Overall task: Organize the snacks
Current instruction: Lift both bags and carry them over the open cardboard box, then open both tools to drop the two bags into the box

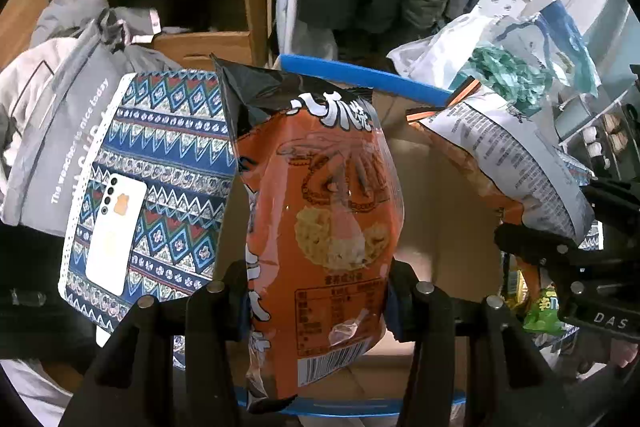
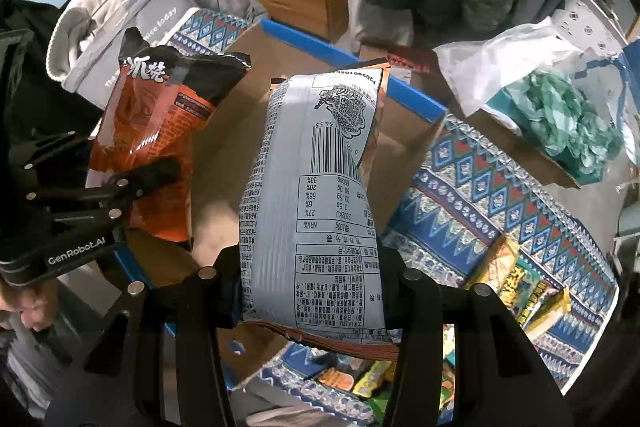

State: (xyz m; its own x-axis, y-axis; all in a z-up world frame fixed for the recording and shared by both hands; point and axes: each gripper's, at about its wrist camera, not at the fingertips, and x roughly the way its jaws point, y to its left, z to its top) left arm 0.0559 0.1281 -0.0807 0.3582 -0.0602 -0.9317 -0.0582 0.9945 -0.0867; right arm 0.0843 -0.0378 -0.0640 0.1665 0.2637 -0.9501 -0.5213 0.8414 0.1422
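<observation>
Two bags over the box
Left tongs [image 1: 316, 291] clench the orange bag [image 1: 320, 211]; right tongs [image 2: 310, 287] clench the grey bag [image 2: 312, 195] above the box [image 2: 224, 155].

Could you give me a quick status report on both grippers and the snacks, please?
Left gripper shut on orange snack bag. Right gripper shut on grey-backed snack bag. Both bags over the open cardboard box. Nothing blocking.
</observation>
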